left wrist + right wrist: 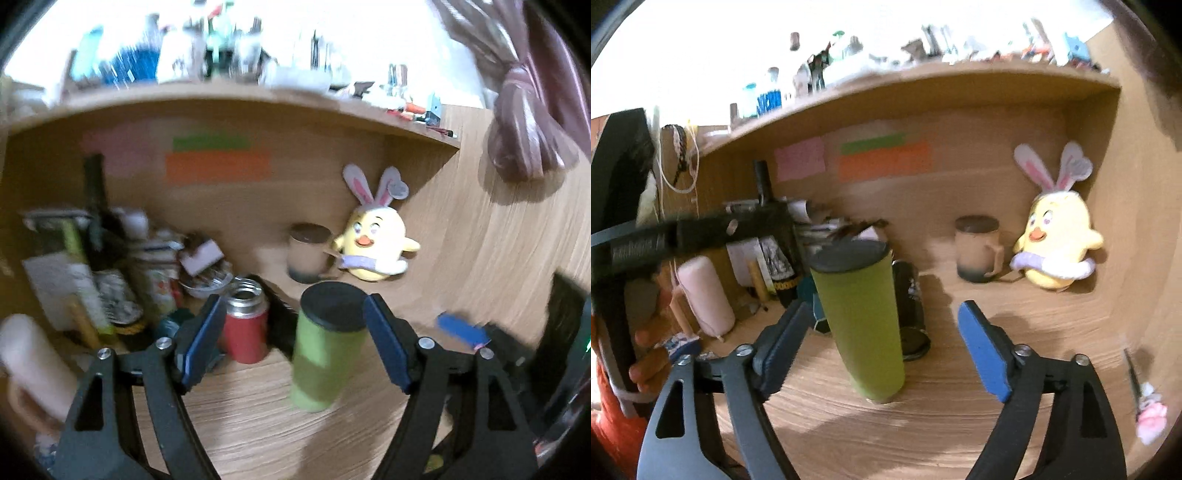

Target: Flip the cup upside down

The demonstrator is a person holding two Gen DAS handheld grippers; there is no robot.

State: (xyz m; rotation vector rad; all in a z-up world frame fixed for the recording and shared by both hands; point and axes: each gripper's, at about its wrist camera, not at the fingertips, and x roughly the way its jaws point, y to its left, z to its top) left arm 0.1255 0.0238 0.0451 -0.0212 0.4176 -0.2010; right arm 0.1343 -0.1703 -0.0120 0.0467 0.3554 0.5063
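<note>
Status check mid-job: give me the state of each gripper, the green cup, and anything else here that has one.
green cup: upright on the desk, black lid on, not gripped
left gripper: open, jaws either side of the cup's top
right gripper: open, cup stands between the fingers, untouched
red flask: upright, lid off, mouth open
beige mug: upright, handle toward the plush chick
plush chick: sitting upright against the back wall

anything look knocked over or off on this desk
One thing: a dark can lies on its side just behind the green cup, its round end toward the camera. The cup itself stands upright on the desk, black lid on, between both sets of open jaws. No spill shows; the left-side clutter is too blurred to judge.
</note>
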